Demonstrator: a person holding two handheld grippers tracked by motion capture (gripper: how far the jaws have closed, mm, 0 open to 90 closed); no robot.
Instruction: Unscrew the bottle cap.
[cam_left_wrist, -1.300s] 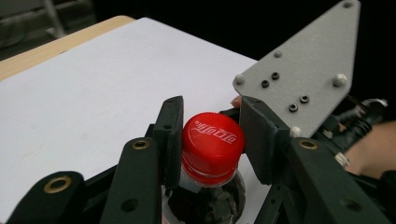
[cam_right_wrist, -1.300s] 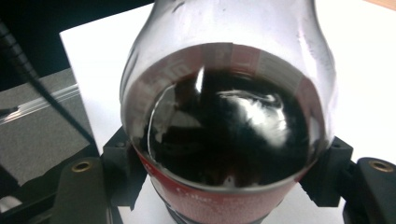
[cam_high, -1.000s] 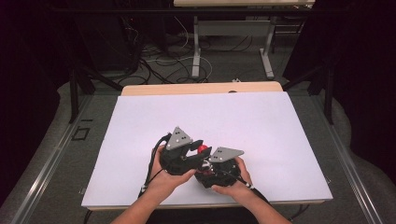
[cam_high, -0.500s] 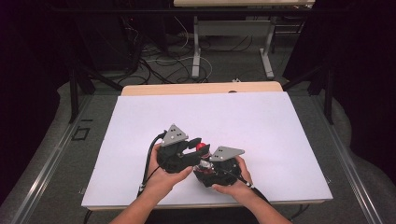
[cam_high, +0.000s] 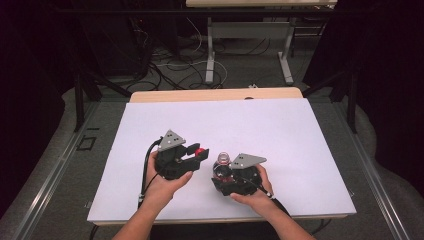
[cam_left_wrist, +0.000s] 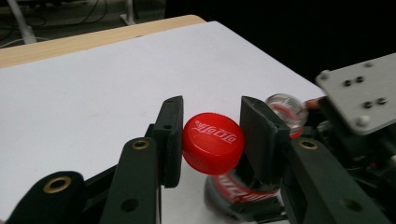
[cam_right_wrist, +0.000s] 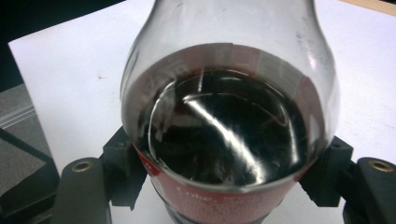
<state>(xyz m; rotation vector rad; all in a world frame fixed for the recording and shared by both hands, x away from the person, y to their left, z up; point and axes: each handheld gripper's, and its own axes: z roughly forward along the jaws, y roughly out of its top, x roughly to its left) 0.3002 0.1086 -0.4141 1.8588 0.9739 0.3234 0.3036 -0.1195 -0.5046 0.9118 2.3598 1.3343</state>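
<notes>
A small clear cola bottle (cam_high: 221, 163) with a red label and dark drink stands on the white table sheet (cam_high: 280, 135), its mouth uncovered. My right gripper (cam_high: 223, 175) is shut on its body. In the right gripper view the bottle (cam_right_wrist: 229, 116) sits clamped between both jaws of the right gripper (cam_right_wrist: 224, 179). Just left of the bottle's neck, my left gripper (cam_high: 199, 153) is shut on the red screw cap (cam_high: 200, 151). The left gripper view shows the cap (cam_left_wrist: 212, 142) pinched sideways between the pads of the left gripper (cam_left_wrist: 211, 122), with the open bottle mouth (cam_left_wrist: 286, 108) behind it on the right.
The white sheet covers a wooden table whose bare far edge (cam_high: 215, 95) shows. Beyond it lie floor cables (cam_high: 170, 65) and a metal table frame (cam_high: 210, 45). Dark floor drops off on both sides.
My left gripper has drawn away to the left with the red cap, opening a gap between cap and bottle neck. The right gripper and bottle have stayed put.
</notes>
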